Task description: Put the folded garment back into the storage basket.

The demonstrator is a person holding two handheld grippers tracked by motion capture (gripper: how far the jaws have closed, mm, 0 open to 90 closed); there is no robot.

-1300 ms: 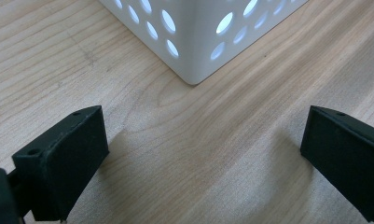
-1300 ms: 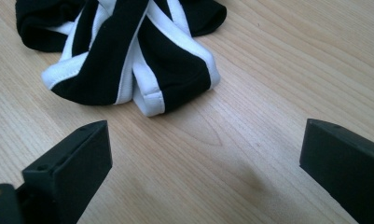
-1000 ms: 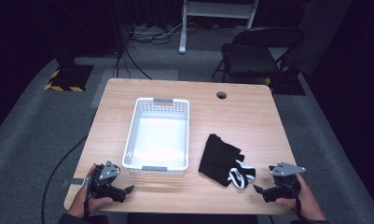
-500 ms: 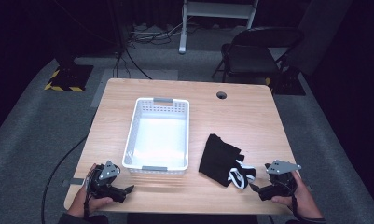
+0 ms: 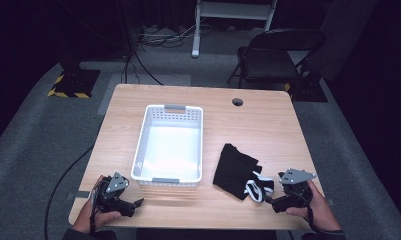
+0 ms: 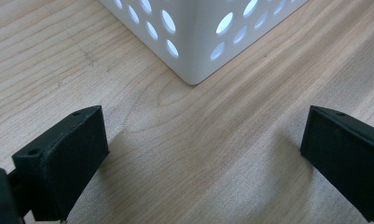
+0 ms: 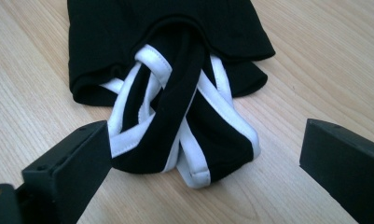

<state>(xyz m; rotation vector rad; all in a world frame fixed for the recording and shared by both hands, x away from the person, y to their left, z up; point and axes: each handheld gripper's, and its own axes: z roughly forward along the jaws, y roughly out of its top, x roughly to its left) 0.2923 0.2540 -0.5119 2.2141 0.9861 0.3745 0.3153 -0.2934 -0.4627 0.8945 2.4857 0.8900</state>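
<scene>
Right gripper (image 7: 198,154) at black garment (image 7: 175,60)
Jaws spread, straddling its white-trimmed straps; left gripper (image 6: 203,154) released, facing the perforated plastic basket (image 6: 198,32) beside the garment.

We see the basket (image 5: 169,145) on the table (image 5: 258,125); the garment (image 5: 238,171) lies just right of the basket. The left gripper (image 5: 137,203) sits near the basket's front-left corner, the right gripper (image 5: 270,200) right of the basket, at the garment's near end.
</scene>
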